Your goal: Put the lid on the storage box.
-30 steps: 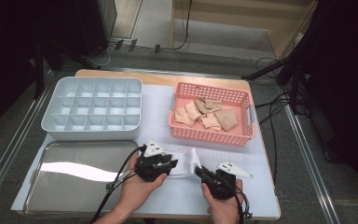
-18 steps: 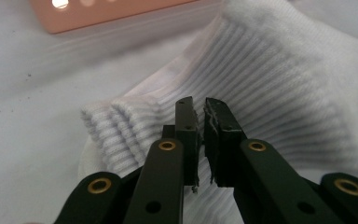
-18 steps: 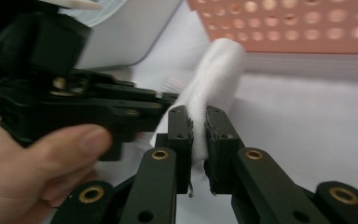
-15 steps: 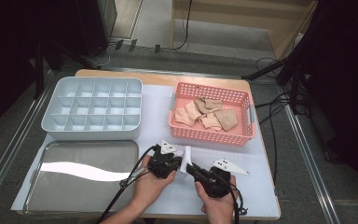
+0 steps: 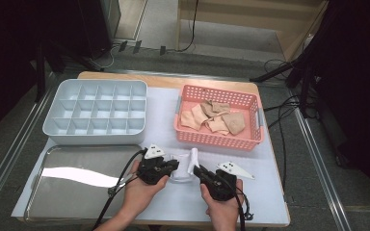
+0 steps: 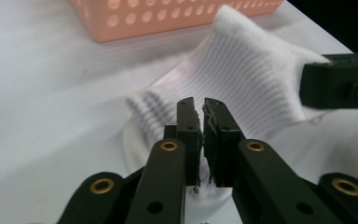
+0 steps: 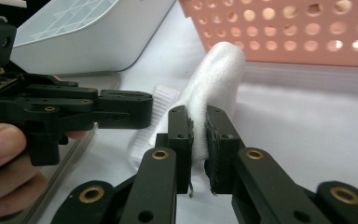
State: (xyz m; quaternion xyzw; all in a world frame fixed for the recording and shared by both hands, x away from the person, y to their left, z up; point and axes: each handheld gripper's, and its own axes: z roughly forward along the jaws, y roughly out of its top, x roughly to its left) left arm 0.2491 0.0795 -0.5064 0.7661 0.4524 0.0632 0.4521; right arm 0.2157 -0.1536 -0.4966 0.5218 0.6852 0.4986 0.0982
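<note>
While the white ribbed sock (image 5: 187, 166) lies near the desk's (image 5: 274, 192) front edge with its long axis stretched between them, the left tool (image 5: 174, 166) pinches its cuff and the right tool (image 5: 197, 171) its folded foot, equally near.

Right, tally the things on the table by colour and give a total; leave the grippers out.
White: 1, the white sock
Pink: 1, the pink basket
Beige: 1, the pile of beige cloths
Light grey: 1, the divided tray
Silver: 1, the metal tray
Total: 5
</note>
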